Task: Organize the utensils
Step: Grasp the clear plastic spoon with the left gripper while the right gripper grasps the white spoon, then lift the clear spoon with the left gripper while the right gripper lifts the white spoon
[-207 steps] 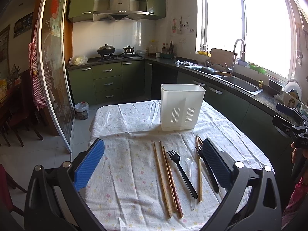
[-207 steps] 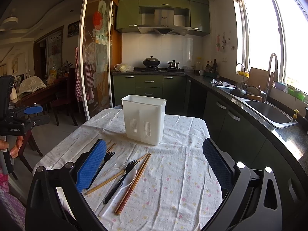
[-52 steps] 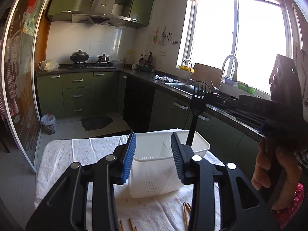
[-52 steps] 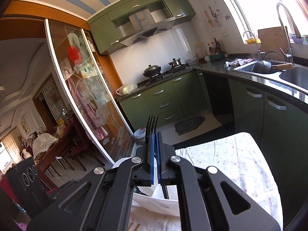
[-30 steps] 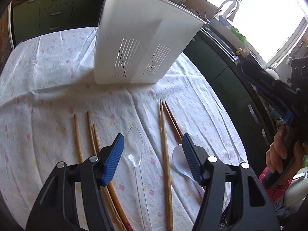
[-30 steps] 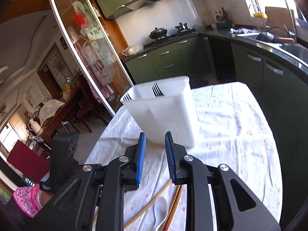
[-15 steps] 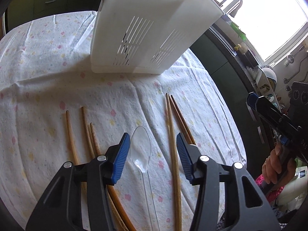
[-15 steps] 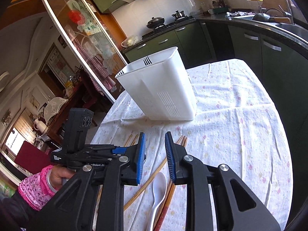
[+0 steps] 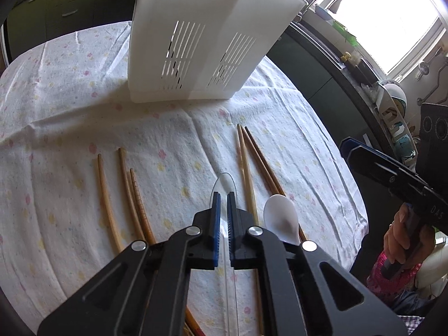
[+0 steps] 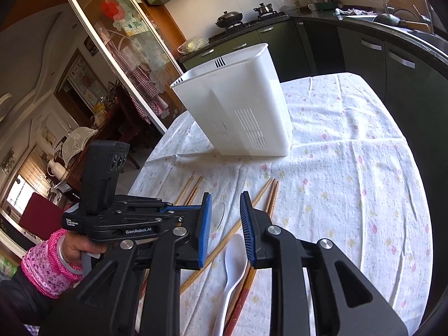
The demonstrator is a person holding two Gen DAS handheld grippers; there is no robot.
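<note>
So I've got my left tool (image 9: pixel 223 196) pinched down on the clear plastic spoon (image 9: pixel 224 181), right at the neck where the bowl meets the handle. The blue pads are nearly together with just the thin handle between them, and the bowl pokes out past the tips. Grabbing it there makes sense to me, since the spoon is flat on the cloth and the neck is about the only bit that stands proud enough to catch. It looks like it's lying on the desk (image 9: pixel 70 106) rather than lifted, though I can't really tell from this angle.

My right tool (image 10: pixel 224 218) is released, pads apart with nothing between them, hanging over the white plastic spoon (image 10: pixel 233 254), which rests across a pair of wooden chopsticks (image 10: pixel 268 193). My guess is that one's next, so I'm parking there.

The white slotted plastic utensil holder (image 9: pixel 196 56) stands upright farther back on the flowered tablecloth (image 10: pixel 350 168). A couple of black fork tines (image 10: pixel 219 62) show above its rim in the right view, so some stuff is already in. More loose bamboo chopsticks (image 9: pixel 123 193) sit off to the left, apart from the spoons.

Clear plastic is slippery and light, so I reckon it could twist in the pads once it goes up.
</note>
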